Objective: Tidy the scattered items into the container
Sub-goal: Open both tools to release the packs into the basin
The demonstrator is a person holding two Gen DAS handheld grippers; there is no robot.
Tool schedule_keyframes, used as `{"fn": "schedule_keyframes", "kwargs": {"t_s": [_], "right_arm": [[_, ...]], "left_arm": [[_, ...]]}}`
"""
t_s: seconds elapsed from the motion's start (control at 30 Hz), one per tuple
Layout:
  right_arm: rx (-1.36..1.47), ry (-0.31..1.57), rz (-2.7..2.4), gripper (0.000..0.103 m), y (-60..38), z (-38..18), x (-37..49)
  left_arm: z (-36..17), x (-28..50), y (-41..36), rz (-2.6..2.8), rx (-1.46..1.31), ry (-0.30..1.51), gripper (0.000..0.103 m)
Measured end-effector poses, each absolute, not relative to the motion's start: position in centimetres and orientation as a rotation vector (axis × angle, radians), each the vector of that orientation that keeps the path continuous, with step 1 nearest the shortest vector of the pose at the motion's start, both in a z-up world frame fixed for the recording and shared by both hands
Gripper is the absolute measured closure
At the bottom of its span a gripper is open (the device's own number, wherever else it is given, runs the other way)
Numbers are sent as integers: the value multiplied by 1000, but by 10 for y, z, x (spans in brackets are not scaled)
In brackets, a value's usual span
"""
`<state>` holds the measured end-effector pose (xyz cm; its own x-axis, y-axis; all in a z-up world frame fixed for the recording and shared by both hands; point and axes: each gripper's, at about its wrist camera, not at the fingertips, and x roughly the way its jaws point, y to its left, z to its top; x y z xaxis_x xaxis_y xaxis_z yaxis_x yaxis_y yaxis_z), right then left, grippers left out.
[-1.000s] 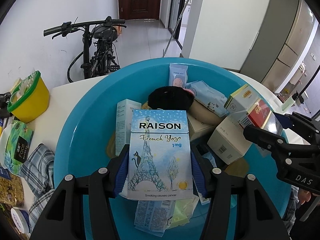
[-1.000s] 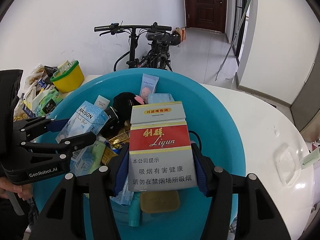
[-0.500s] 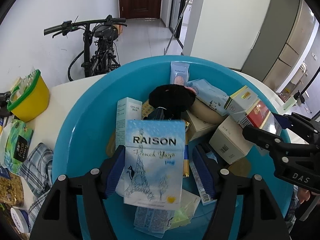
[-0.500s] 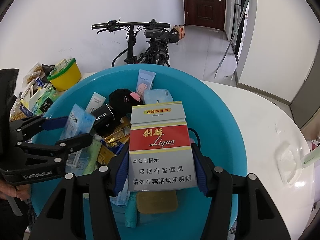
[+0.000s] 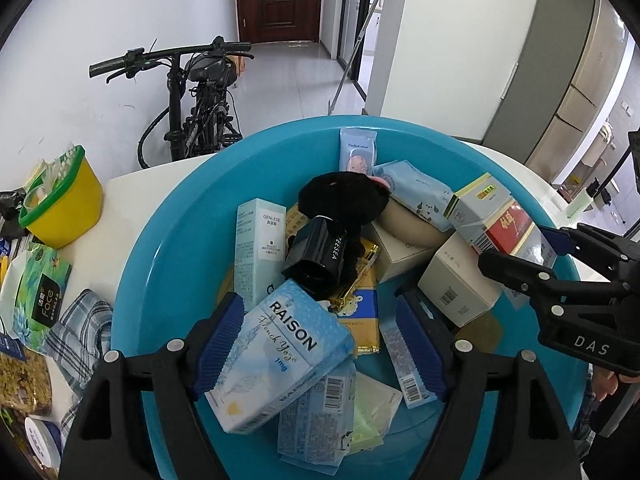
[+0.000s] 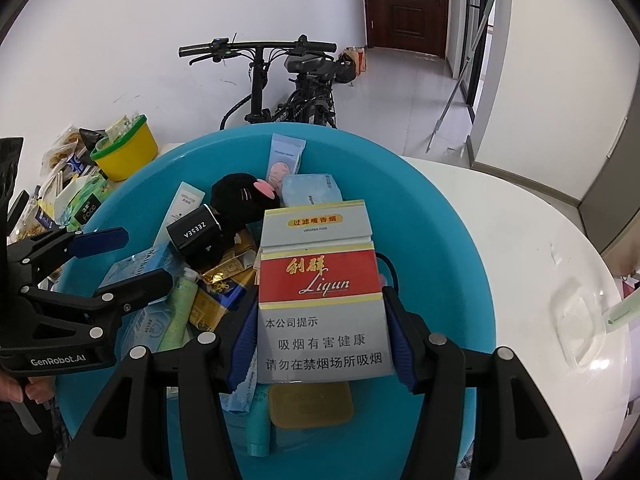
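A round blue plastic basin [image 5: 168, 240] sits on the white table, already heaped with small packs, boxes and tubes. A pale-blue cardboard cigarette pack printed "RAISON French Yogo" [image 5: 276, 356] lies tilted on its side at the basin's near edge, resting on flat sachets with its barcode edge facing down and a black box just beyond it. A grey, red and yellow cigarette pack lettered "Ligun" [image 6: 320, 296] stands upright, face toward the right wrist camera, above the basin's near right part, apparently clear of the pile, though its lower edge is hidden.
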<state>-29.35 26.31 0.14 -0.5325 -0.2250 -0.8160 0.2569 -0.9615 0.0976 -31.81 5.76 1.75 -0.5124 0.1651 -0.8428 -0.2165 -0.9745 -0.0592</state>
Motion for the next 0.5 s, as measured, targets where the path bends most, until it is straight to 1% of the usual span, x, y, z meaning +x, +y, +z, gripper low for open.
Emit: {"fn": "schedule_keyframes", "kwargs": {"t_s": [0.07,0.13,0.27,0.4,0.5], "right_arm": [[1346,43,-2530,45,264,1,-294],[1352,39,-2528,41,264,0,-294],[1354,27,-2528,39,264,-2,-293],[1343,5,-2534,31,265,0,-291],[1329,-1,-2552,29,267,2,-290]], "left_arm": [[17,-317,57,2555,-1414,72,23],[18,-317,56,2557,-1409,69,23],[18,-316,56,2554,-1407,64,23],[19,-313,59,2553,-1397,74,23],[22,-310,59,2575,-1367,78,23]]}}
